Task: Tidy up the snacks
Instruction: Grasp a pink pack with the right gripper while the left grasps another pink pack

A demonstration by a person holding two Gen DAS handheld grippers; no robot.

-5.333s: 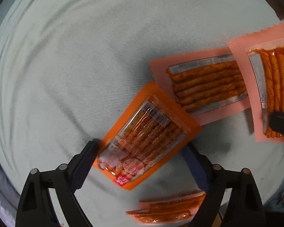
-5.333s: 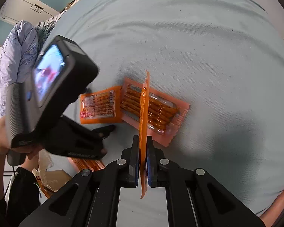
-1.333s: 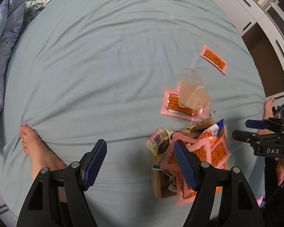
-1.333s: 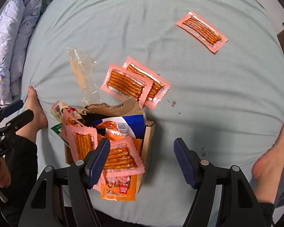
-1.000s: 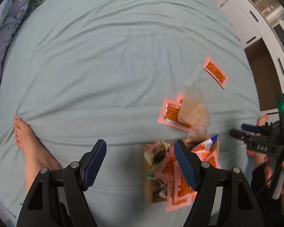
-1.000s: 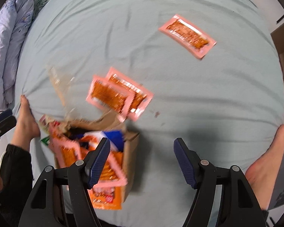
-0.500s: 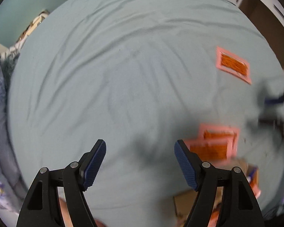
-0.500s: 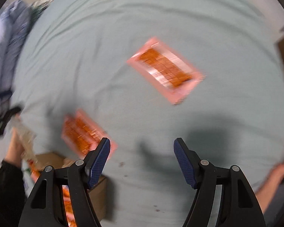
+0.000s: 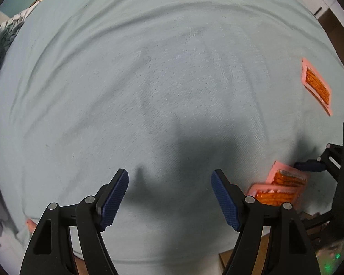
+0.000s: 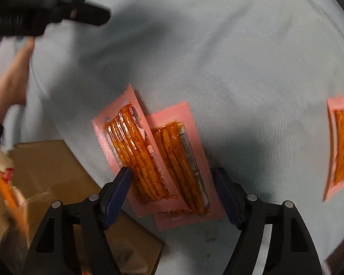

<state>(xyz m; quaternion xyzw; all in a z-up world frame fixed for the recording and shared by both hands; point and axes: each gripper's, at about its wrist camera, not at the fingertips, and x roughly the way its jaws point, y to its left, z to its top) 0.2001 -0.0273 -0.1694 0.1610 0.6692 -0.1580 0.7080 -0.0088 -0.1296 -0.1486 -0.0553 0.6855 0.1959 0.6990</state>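
- Your right claw [image 10: 170, 197] is spread wide and holds nothing; its blue pads sit on either side of two overlapping pink snack packets [image 10: 158, 158], low over them, so a grasp here looks like the step in hand.
- The upper packet [image 10: 131, 151] lies partly across the lower packet [image 10: 183, 167], both flat on the pale blue bed sheet [image 10: 240, 57]. Closing now would probably catch both at once; whether the pads touch the film yet cannot be told.
- The cardboard box [image 10: 57, 171], just left of the packets and holding other wrappers, appears to be where the snacks are being gathered, which would explain why you work this close to it.
- Your left claw [image 9: 169, 197] is also wide open and empty, over bare sheet with nothing between its pads.
- From the left wrist view the same packet pair [image 9: 282, 188] shows at lower right with the right claw's tip beside it, and a lone third packet [image 9: 316, 84] lies well apart near the bed's far right.
- Room to move: the sheet is free ahead and to the left. The box edge crowds your right claw's left pad, and the blurred left claw body [image 10: 34, 11] hangs near the upper left.
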